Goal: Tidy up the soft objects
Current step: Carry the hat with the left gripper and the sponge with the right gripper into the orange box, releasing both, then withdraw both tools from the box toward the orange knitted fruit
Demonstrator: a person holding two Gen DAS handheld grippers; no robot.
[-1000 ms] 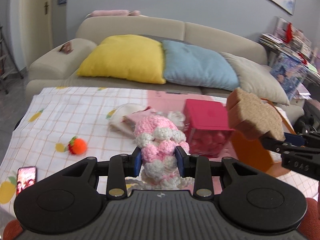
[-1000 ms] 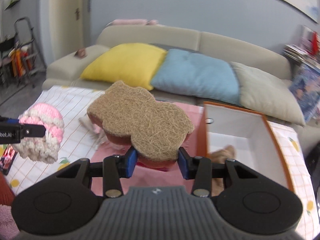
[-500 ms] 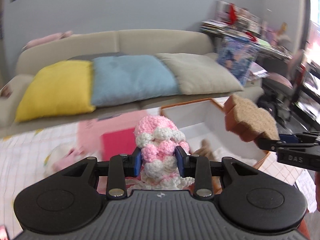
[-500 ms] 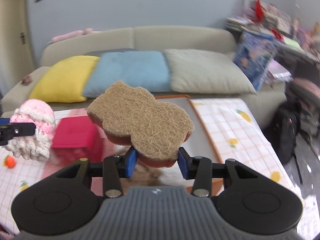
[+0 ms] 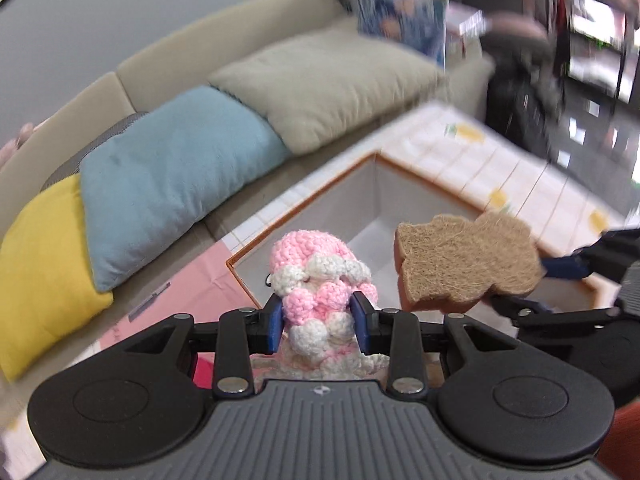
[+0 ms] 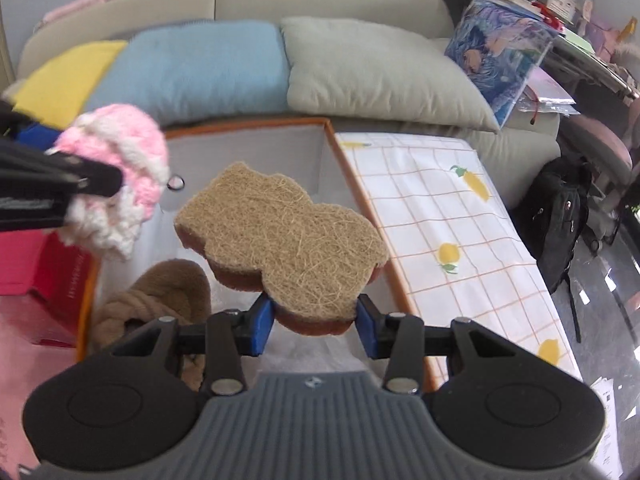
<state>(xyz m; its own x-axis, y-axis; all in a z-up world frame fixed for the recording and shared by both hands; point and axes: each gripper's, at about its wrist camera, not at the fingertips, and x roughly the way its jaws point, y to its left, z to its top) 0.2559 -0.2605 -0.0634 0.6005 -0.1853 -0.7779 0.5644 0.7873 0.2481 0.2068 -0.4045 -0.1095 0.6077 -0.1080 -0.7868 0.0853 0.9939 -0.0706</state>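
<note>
Fingers of both grippers pinch crochet toy (image 5: pixel 320 284) and sponge (image 6: pixel 282 244) above open box (image 6: pixel 340 152).

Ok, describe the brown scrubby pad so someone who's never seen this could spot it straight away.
Find the orange-rimmed white box on the checked tablecloth before the sofa. Over it, the right tongs hold a flat, cloud-shaped scrub pad. Unlike the pink-and-white crochet piece beside it, it is tan, coarse-fibred, with a reddish-brown underside.

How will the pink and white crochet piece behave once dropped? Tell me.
Probably floppy: the crochet piece bulges around the left gripper pads. Likely light, since a narrow pinch carries it. Its lumpy yarn should settle in the box, not roll.
</note>
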